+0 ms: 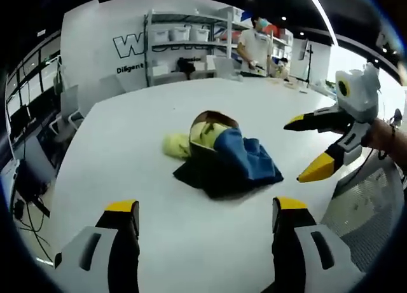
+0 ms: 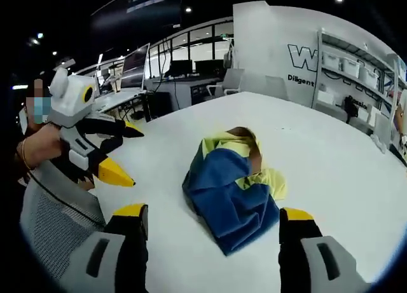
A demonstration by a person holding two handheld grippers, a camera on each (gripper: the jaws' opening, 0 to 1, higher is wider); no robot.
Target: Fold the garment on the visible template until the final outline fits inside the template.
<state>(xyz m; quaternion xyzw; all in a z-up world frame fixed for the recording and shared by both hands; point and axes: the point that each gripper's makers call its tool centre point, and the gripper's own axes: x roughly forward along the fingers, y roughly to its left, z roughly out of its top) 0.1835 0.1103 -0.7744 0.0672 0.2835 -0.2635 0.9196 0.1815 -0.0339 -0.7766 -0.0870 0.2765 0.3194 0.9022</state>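
A crumpled garment (image 1: 222, 154) in blue, yellow and dark cloth lies in a heap on the white table (image 1: 121, 140). My left gripper (image 1: 205, 206) hovers just short of it, open, jaws empty. In the left gripper view my right gripper (image 1: 299, 150) comes in from the right beside the heap, yellow-tipped jaws spread apart and holding nothing. In the right gripper view the garment (image 2: 232, 188) sits between and just beyond my right gripper (image 2: 213, 211), blue side up. There the left gripper (image 2: 132, 157) is at the left, open, off the cloth.
Grey mesh fabric (image 1: 365, 197) hangs at the table's near edge by the person's hand (image 2: 38, 147). A person (image 1: 254, 45) stands by shelves (image 1: 184, 35) behind the table. Desks with monitors (image 2: 133, 67) stand further off.
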